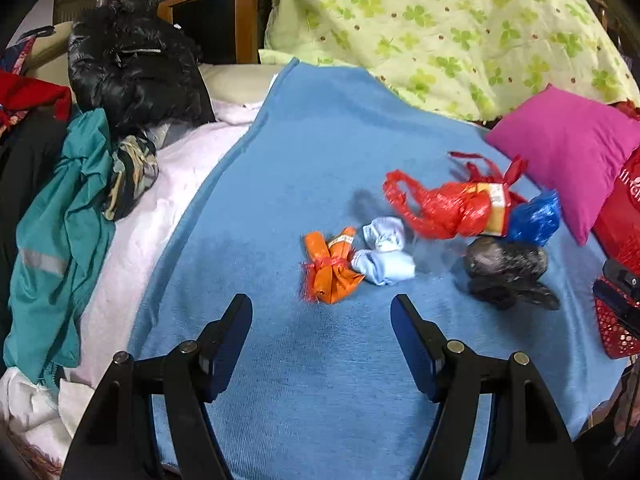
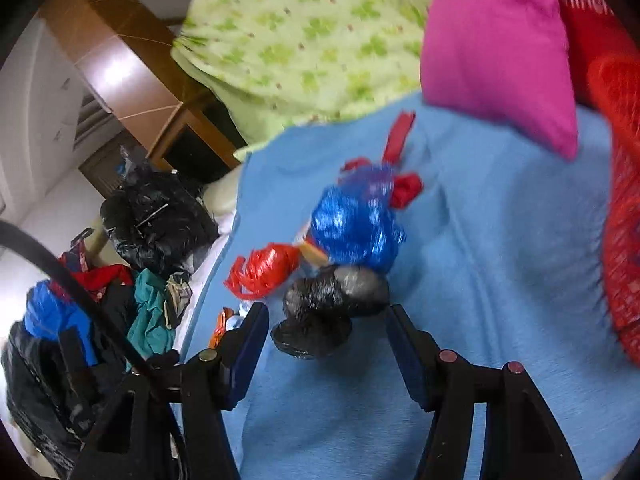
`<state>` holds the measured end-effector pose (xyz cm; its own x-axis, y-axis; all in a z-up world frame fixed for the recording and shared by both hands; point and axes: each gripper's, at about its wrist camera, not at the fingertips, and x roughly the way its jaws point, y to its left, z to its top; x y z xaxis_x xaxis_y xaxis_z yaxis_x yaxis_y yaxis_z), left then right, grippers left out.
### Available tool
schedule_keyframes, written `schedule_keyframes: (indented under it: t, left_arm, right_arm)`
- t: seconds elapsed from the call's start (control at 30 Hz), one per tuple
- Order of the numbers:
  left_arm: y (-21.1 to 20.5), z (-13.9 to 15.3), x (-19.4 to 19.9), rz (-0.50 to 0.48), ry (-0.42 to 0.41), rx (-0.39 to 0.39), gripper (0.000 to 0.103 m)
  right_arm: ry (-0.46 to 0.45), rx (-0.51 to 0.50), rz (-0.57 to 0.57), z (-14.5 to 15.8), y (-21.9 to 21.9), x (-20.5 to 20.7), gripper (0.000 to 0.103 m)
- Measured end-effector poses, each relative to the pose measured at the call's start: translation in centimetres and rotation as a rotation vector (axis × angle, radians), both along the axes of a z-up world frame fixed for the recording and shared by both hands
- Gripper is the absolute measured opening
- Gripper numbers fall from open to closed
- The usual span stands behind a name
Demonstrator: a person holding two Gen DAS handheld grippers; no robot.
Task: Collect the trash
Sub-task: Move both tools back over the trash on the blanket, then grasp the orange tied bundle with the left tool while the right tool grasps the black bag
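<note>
Nothing looks collected yet; the trash lies loose on the blue blanket (image 1: pixel 280 380) of the bed: an orange bundle (image 1: pixel 330 266), two pale blue wads (image 1: pixel 384 256), a red bag (image 1: pixel 444 204), a blue bag (image 2: pixel 354 228) and a black bag (image 2: pixel 332 304); the left gripper (image 1: pixel 322 320) hovers short of the orange bundle, jaws spread and empty; the right gripper (image 2: pixel 328 328) straddles the black bag, jaws spread, not pinching; the red mesh basket (image 1: pixel 614 332) at the blanket's edge shows no contents I can make out.
</note>
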<state>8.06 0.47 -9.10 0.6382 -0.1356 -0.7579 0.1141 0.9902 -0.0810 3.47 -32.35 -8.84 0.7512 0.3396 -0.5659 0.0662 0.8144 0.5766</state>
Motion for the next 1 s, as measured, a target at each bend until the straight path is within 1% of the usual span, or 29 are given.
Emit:
schedule_keyframes:
  t: [0.1, 0.17, 0.27, 0.37, 0.43, 0.47, 0.57, 0.63, 0.7, 0.77, 0.83, 1.0]
  left_arm:
    - [0.2, -0.6, 0.9, -0.002, 0.024, -0.039, 0.072]
    - [0.0, -1.0, 1.7, -0.001, 0.022, -0.035, 0.072]
    - [-0.6, -2.1, 3.3, -0.002, 0.05, -0.023, 0.072]
    - [-0.5, -3.2, 4.1, 0.017, 0.079, -0.033, 0.072]
    - [-0.3, -3.9, 4.4, 0.018, 0.113, -0.056, 0.071]
    - [-0.1, -4.1, 4.5, 0.02, 0.119, -0.067, 0.07]
    - [0.6, -4.4, 4.8, 0.041, 0.125, -0.1, 0.056]
    - [0.8, -4.8, 5.0, 0.03, 0.146, -0.137, 0.043]
    - [0.7, -5.3, 5.2, 0.012, 0.17, -0.167, 0.036]
    - [0.7, -5.6, 5.4, 0.005, 0.179, -0.18, 0.034]
    - [0.6, -5.6, 5.3, -0.001, 0.172, -0.182, 0.034]
    - [1.2, -5.5, 5.1, 0.003, 0.167, -0.2, 0.033]
  right_arm:
    - [0.028, 0.03, 0.006, -0.8, -0.1, 1.0, 0.065]
    - [0.046, 0.053, 0.005, -1.4, -0.2, 1.8, 0.065]
    - [0.069, 0.105, 0.023, -2.0, -0.3, 3.0, 0.065]
    - [0.105, 0.152, 0.066, -2.7, 0.1, 3.9, 0.065]
    - [0.124, 0.164, 0.089, -3.2, 0.7, 4.5, 0.065]
    - [0.128, 0.167, 0.098, -3.3, 0.9, 4.7, 0.065]
    - [0.133, 0.152, 0.104, -3.5, 1.9, 5.3, 0.065]
    - [0.144, 0.176, 0.079, -4.0, 2.0, 5.7, 0.065]
    - [0.162, 0.2, 0.039, -4.5, 2.0, 6.2, 0.065]
    - [0.167, 0.202, -0.009, -4.7, 1.7, 6.4, 0.065]
    - [0.17, 0.232, -0.051, -5.1, 1.2, 6.7, 0.065]
    - [0.227, 0.251, -0.08, -6.6, 1.1, 8.1, 0.065]
